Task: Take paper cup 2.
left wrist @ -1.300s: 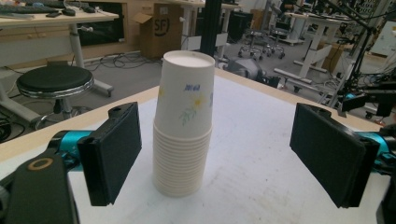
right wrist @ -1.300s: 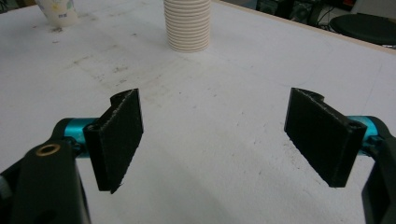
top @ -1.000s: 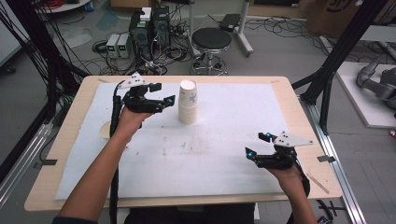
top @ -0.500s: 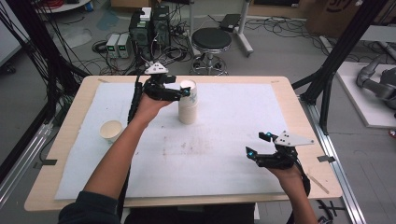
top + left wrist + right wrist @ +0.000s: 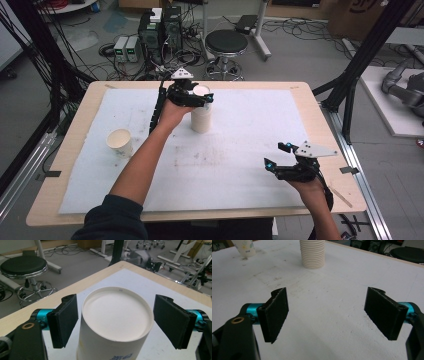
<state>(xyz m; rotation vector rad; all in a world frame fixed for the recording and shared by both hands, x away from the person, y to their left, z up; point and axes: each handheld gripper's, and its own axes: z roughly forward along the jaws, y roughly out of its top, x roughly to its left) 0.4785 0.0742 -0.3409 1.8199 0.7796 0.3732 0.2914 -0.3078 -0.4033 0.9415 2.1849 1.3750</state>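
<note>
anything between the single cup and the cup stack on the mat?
Only the person's left forearm crosses that stretch of white mat in the high view; otherwise it is bare between the single cup and the cup stack.

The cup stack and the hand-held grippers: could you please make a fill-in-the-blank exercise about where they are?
1. The left hand-held gripper has its jaws on two sides of the top of the cup ____.
2. The right hand-held gripper holds ____.
3. One single cup stands on the person's ____ side of the cup stack.
4. The cups in the stack stand upside ____.

Missing words: stack; nothing; left; down
</note>
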